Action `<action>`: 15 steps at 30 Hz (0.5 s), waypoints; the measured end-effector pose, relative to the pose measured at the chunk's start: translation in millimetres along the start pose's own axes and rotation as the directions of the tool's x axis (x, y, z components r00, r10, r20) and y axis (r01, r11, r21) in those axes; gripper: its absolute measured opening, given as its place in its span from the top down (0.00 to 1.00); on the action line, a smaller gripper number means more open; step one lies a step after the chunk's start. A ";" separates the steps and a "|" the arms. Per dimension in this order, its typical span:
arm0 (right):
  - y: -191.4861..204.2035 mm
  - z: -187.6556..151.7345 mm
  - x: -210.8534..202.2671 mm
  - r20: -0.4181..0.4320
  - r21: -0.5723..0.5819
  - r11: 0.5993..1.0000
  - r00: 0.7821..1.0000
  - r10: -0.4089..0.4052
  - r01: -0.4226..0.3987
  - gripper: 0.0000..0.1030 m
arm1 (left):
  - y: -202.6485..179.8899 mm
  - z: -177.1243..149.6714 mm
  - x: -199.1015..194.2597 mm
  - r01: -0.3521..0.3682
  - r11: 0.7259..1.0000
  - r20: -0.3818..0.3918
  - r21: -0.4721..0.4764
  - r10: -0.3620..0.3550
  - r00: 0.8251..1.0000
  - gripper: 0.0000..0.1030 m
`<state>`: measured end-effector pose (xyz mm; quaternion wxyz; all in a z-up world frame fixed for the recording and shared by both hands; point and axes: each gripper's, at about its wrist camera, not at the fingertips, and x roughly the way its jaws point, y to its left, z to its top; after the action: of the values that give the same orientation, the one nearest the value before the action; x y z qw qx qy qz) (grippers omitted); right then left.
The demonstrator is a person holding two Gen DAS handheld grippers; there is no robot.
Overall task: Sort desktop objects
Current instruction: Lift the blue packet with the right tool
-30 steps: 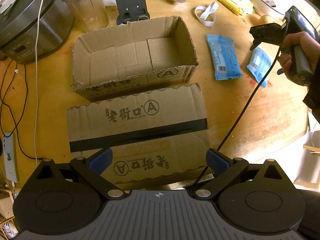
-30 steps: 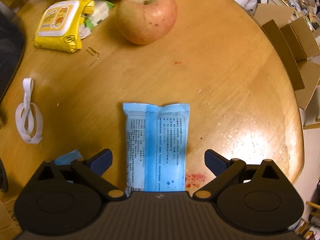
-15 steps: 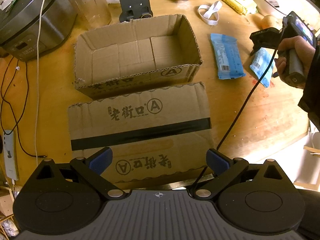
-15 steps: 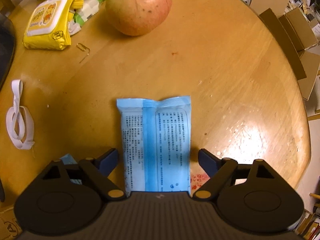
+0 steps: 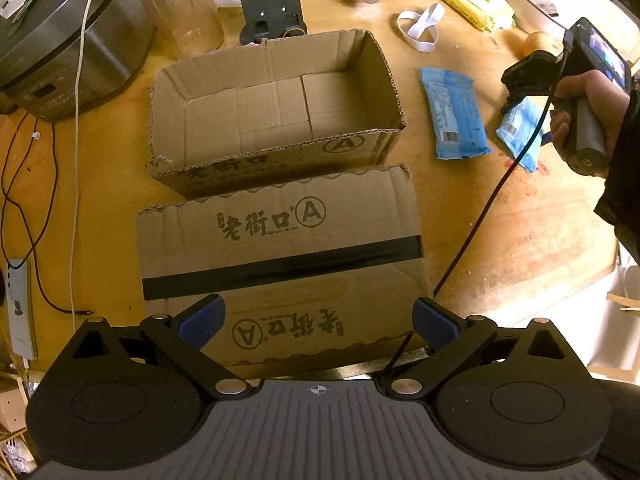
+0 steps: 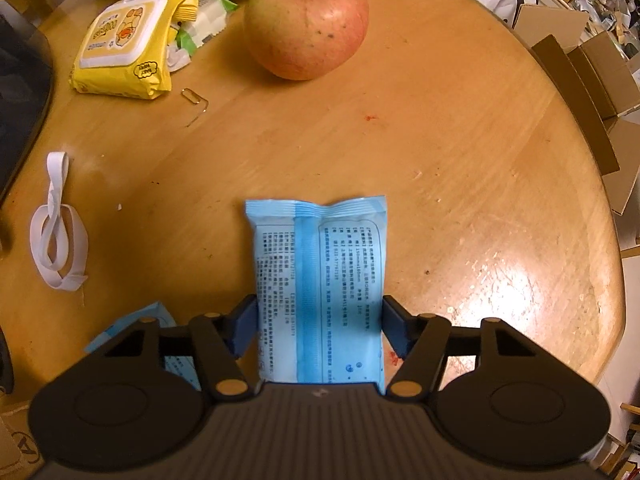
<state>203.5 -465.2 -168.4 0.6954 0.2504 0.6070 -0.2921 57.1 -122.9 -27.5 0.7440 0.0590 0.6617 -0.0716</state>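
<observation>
Barely started: the open cardboard box (image 5: 276, 104) holds nothing yet, and every item is out on the tabletop (image 6: 460, 168). Right gripper (image 6: 320, 330) points down over a blue packet (image 6: 320, 280), fingers closing, blue pads at both long edges and about touching (grip not firm yet, I'd judge). Left gripper (image 5: 318, 320) hangs wide open over a flattened carton (image 5: 280, 256), holding nothing. Left to sort: second blue packet (image 5: 454, 114), apple (image 6: 306, 24), yellow wipes pack (image 6: 128, 44), white band (image 6: 56, 236), paperclip (image 6: 194, 98).
</observation>
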 end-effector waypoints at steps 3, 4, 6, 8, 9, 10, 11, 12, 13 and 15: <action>1.0 -1.9 -1.8 0.004 -0.011 1.000 1.000 0.001 -0.001 0.41 | -0.5 -0.5 -0.4 0.002 1.000 0.001 0.003 -0.002 1.000 0.00; 0.8 -1.8 -1.0 0.004 -0.015 1.000 1.000 0.000 0.000 0.42 | -0.5 -0.7 -0.6 0.003 1.000 0.002 0.004 -0.003 1.000 0.00; -0.3 -3.3 -2.1 0.000 -0.017 1.000 1.000 0.004 -0.004 0.43 | -0.1 -1.3 -0.9 0.003 1.000 0.002 0.003 -0.003 1.000 0.00; -1.5 -5.2 -3.7 -0.005 -0.021 1.000 1.000 0.012 -0.012 0.43 | 0.2 -1.7 -0.9 0.004 1.000 0.003 0.002 -0.004 1.000 0.00; -1.3 -5.7 -5.2 -0.002 -0.025 1.000 1.000 0.013 -0.013 0.43 | 0.3 -1.9 -0.9 0.004 1.000 0.003 0.002 -0.005 1.000 0.00; -1.3 -5.8 -6.7 0.002 -0.029 0.999 1.000 0.013 -0.013 0.43 | 0.4 -2.3 -0.9 0.005 1.000 0.004 0.002 -0.005 1.000 0.00; -0.9 -6.2 -8.7 0.006 -0.034 0.999 1.000 0.015 -0.015 0.43 | 0.4 -2.7 -0.9 0.006 1.000 0.004 0.002 -0.006 1.000 0.00; -0.7 -6.7 -10.8 0.009 -0.040 0.999 1.000 0.017 -0.017 0.43 | 0.5 -3.2 -1.0 0.006 1.000 0.004 0.002 -0.006 1.000 0.00; -0.4 -5.9 -12.8 0.010 -0.044 0.999 1.000 0.019 -0.018 0.43 | 0.5 -3.7 -1.0 0.007 1.000 0.004 0.003 -0.007 1.000 0.00; -0.4 -6.9 -16.5 0.008 -0.053 0.998 1.000 0.023 -0.023 0.43 | 0.7 -4.8 -1.4 0.008 1.000 0.005 0.003 -0.008 1.000 0.00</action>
<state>196.9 -459.0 -153.0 0.7076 0.2375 0.6087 -0.2691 52.4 -121.3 -26.7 0.7453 0.0575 0.6600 -0.0756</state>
